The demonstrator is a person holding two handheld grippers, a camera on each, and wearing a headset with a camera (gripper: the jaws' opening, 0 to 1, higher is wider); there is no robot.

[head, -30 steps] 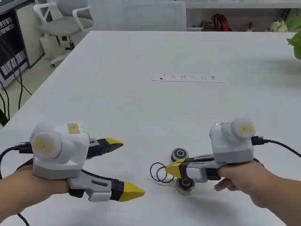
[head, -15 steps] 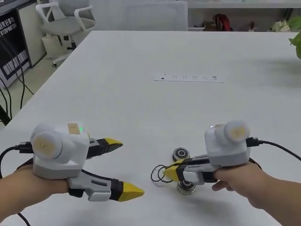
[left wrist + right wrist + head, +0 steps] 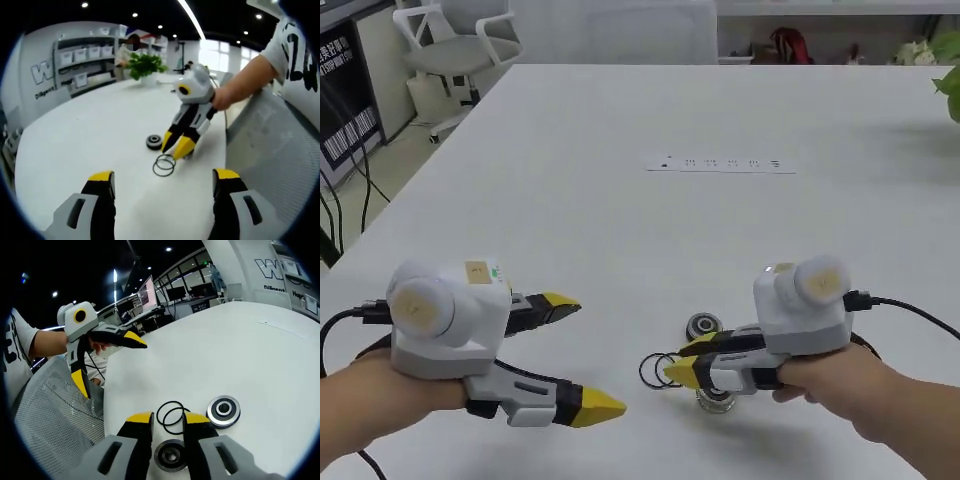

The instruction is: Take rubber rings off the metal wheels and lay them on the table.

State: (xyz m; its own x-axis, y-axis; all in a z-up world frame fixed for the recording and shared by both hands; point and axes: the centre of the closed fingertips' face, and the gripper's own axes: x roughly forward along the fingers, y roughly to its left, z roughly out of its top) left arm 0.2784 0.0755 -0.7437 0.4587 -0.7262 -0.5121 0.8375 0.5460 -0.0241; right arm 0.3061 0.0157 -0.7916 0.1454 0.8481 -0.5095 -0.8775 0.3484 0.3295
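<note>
Two thin black rubber rings (image 3: pixel 655 368) (image 3: pixel 164 165) (image 3: pixel 172 417) lie overlapping on the white table (image 3: pixel 620 230). One metal wheel (image 3: pixel 702 326) (image 3: pixel 154 141) (image 3: pixel 223 411) lies flat just beyond them. A second wheel (image 3: pixel 717 397) (image 3: pixel 170 455) sits under my right gripper (image 3: pixel 682 360) (image 3: pixel 177 145) (image 3: pixel 167 419). That gripper's jaws are a little apart, with nothing between them and the tips just over the rings. My left gripper (image 3: pixel 588 352) (image 3: pixel 163 176) (image 3: pixel 114 368) hovers wide open to the left, pointing at the rings.
A white power strip (image 3: pixel 720 165) lies farther back on the table. An office chair (image 3: pixel 450 40) stands beyond the far left corner, and a plant (image 3: pixel 948 70) (image 3: pixel 145 62) is at the right edge. The table's left edge runs close to my left hand.
My right gripper has slid slightly left over the rings and its jaws have parted a little. The left gripper, rings and wheels have stayed put.
</note>
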